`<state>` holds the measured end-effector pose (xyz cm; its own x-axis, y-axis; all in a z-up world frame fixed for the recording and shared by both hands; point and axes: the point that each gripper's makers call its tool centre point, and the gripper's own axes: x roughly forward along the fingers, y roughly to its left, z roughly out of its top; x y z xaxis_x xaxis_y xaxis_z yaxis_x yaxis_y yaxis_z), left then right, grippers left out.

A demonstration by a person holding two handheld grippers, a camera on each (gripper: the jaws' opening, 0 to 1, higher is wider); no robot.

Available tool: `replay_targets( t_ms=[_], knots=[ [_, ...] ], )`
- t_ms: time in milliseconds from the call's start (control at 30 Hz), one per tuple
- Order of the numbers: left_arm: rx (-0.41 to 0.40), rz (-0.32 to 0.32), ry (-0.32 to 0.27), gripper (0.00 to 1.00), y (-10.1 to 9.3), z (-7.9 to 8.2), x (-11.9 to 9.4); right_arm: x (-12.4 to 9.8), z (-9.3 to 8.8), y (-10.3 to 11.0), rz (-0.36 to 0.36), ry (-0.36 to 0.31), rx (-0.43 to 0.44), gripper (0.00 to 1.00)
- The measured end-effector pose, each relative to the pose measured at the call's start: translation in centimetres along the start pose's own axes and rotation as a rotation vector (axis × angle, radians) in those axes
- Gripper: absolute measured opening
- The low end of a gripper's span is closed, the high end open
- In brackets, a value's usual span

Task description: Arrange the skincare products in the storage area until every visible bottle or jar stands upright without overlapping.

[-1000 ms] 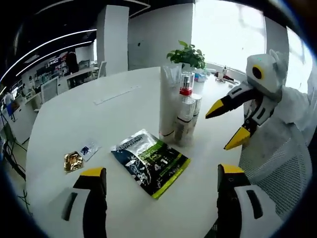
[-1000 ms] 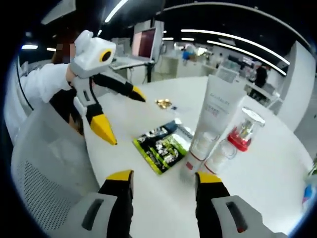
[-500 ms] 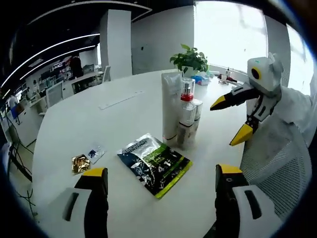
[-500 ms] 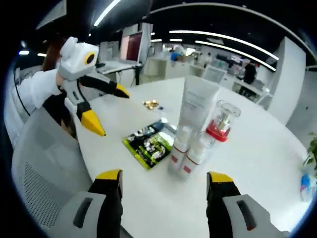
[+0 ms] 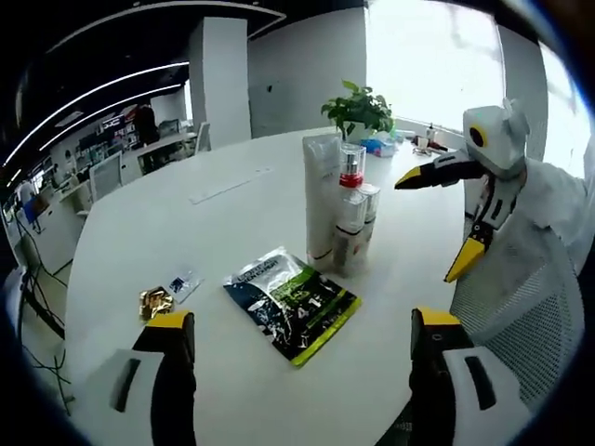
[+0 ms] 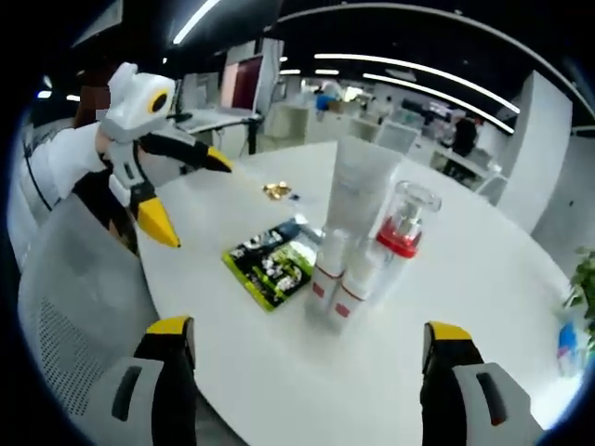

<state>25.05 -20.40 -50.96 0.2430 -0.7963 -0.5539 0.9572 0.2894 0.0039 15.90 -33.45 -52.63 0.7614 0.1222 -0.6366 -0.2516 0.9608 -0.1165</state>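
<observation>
In the left gripper view, a small gold packet (image 5: pixel 154 302) and a little clear sachet (image 5: pixel 183 282) lie on the white worktop (image 5: pixel 139 232). Next comes a flat green and black pouch (image 5: pixel 289 305). Just behind it the skincare products stand up close together: a tall white tube (image 5: pixel 322 195), a bottle with a red collar (image 5: pixel 350 174) and two small white bottles (image 5: pixel 349 232). The left tongs (image 5: pixel 302 325) are spread wide and hold nothing. The right tongs (image 6: pixel 302 334) are spread wide too, holding nothing.
</observation>
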Motion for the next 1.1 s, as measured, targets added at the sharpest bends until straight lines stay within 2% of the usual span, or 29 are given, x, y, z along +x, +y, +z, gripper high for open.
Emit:
replay_targets(
  t_ms=[200, 433, 667, 767, 900, 1100],
  knots=[
    [-0.013, 0.017, -0.025, 0.99, 0.0, 0.4, -0.8, -0.3, -0.2, -0.1, -0.011, 0.004, 0.005, 1.00],
    [-0.033, 0.020, -0.045, 0.99, -0.4, 0.5, -1.6, -0.8, -0.5, -0.1, -0.010, 0.000, 0.065, 1.00],
    [-0.051, 0.029, -0.046, 0.99, -1.1, 0.1, -1.8, -1.1, -0.5, 0.1, -0.002, -0.006, 0.100, 1.00],
    [-0.063, 0.034, -0.048, 0.99, -1.0, -0.1, -2.2, -1.1, -0.7, 0.0, -0.017, 0.005, 0.081, 1.00],
    [-0.071, 0.047, -0.062, 0.99, -0.8, -0.1, -2.5, -1.2, -0.6, 0.2, -0.005, -0.003, 0.109, 1.00],
    [-0.056, 0.055, -0.045, 0.99, -0.8, -0.7, -2.9, -1.2, -0.7, 0.5, -0.008, -0.003, 0.101, 1.00]
  ],
)
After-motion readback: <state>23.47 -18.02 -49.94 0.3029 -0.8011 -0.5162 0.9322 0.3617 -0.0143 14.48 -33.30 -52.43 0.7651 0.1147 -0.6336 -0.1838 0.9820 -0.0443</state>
